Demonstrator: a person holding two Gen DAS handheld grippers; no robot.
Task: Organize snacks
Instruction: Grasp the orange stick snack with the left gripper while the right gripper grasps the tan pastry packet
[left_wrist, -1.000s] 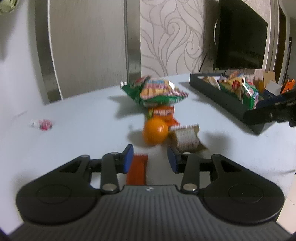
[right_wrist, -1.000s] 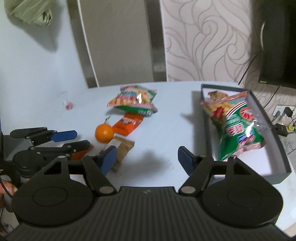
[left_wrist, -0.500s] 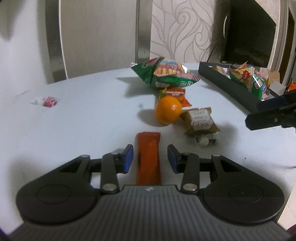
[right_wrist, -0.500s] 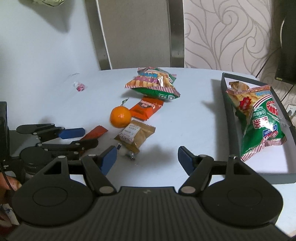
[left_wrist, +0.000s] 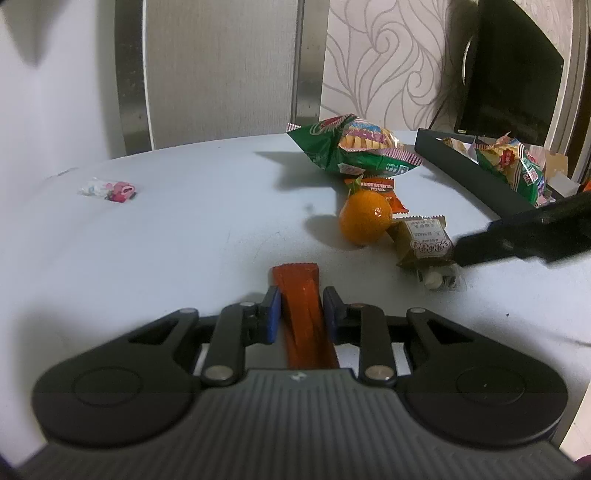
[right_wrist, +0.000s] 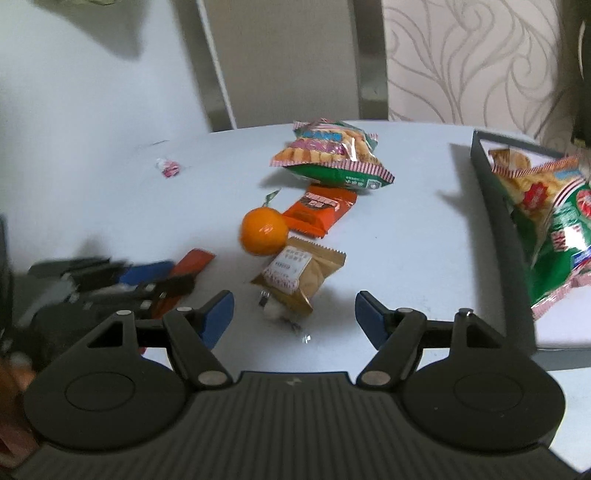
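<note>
Left gripper (left_wrist: 300, 308) just closing, blue pads against the orange stick (left_wrist: 303, 314) flat on the table (left_wrist: 166, 240). Right gripper (right_wrist: 294, 317) spread wide over the brown packet (right_wrist: 301, 275), touching nothing; tangerine (right_wrist: 263, 230) just beyond, tray (right_wrist: 496, 229) far right.

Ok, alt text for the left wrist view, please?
The left tool has just been closing on a long orange-red foil snack stick lying on the white table. Beyond sit a round orange tangerine and a brown wrapped biscuit.

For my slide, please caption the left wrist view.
Left gripper jaws, just closing, clamp the orange sachet near the mandarin.
</note>
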